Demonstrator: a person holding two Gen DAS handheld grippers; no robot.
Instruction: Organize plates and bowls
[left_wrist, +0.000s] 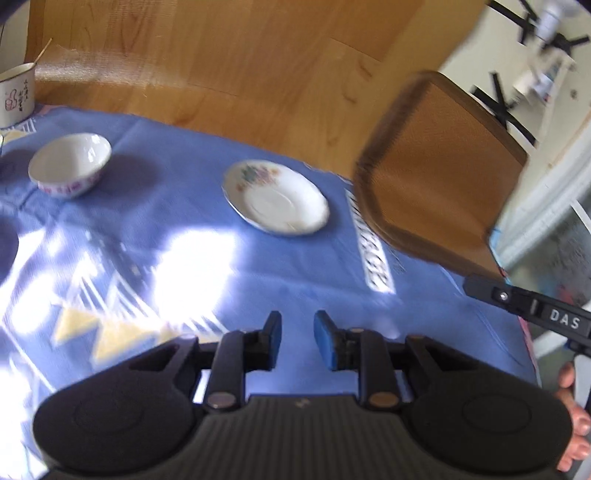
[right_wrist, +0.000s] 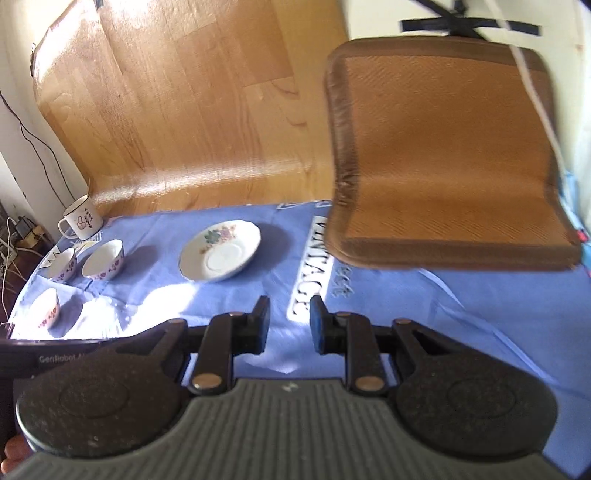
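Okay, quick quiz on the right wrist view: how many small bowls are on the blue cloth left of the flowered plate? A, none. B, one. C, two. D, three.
D: three small white bowls show left of the plate, one nearest it, one beside that, and one closer to the camera, all on the blue cloth.

Sunlit glare, seemingly motion-blurred edges.
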